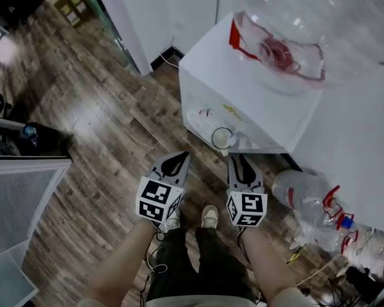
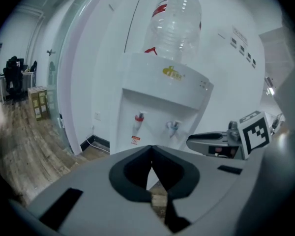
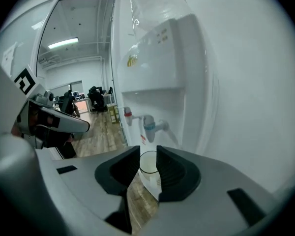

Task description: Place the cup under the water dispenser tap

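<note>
A clear cup (image 1: 221, 137) stands on the white drip tray (image 1: 201, 128) of the water dispenser (image 1: 256, 88), at the tray's right end. In the right gripper view the cup (image 3: 148, 167) sits below the blue tap (image 3: 148, 124), with the red tap (image 3: 127, 113) to its left. My right gripper (image 3: 148, 151) is open, and the cup shows through the gap just beyond its tips, untouched. My left gripper (image 2: 151, 149) is shut on nothing and faces the red tap (image 2: 138, 118) and the blue tap (image 2: 173, 127). Both grippers, left (image 1: 173, 165) and right (image 1: 242, 165), hover short of the dispenser.
A large clear bottle (image 1: 288, 18) sits on top of the dispenser. A spare bottle (image 1: 307, 200) lies on the wood floor at the right among cables. The person's feet (image 1: 208, 216) are below the grippers. A glass partition (image 1: 102, 18) runs off to the left.
</note>
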A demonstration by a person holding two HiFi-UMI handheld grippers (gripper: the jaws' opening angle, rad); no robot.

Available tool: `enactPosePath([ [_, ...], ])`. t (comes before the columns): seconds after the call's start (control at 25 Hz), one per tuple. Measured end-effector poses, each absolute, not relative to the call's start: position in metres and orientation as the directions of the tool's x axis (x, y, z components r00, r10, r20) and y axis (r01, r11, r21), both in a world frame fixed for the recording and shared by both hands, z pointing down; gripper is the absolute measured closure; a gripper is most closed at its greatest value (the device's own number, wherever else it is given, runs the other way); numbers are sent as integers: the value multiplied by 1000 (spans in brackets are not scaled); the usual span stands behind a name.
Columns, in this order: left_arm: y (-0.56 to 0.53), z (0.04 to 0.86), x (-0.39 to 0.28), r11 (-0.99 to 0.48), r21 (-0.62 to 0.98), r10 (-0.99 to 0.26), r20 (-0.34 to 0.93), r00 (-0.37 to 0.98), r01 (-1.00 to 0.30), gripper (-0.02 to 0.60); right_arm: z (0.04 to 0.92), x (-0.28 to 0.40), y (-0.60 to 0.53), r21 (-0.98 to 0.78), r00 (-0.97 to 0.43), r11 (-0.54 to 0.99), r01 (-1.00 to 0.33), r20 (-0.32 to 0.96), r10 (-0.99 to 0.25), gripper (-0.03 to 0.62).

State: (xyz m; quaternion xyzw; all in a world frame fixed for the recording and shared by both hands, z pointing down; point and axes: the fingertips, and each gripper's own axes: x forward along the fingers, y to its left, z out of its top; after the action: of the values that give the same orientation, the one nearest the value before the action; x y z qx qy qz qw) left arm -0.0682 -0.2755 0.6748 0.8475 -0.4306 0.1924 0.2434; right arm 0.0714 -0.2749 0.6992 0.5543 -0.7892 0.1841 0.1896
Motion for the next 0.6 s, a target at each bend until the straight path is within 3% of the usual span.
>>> enactPosePath([
  [0.24, -263, 603, -67, -528, 212, -653, 518, 553, -822, 575, 615, 72, -265, -21, -330, 363, -932, 470, -819, 543],
  [0.6, -227, 484, -47, -584, 133, -678, 462, 572, -801, 575, 488, 73, -234, -33, -405, 427, -903, 394, -825, 559],
])
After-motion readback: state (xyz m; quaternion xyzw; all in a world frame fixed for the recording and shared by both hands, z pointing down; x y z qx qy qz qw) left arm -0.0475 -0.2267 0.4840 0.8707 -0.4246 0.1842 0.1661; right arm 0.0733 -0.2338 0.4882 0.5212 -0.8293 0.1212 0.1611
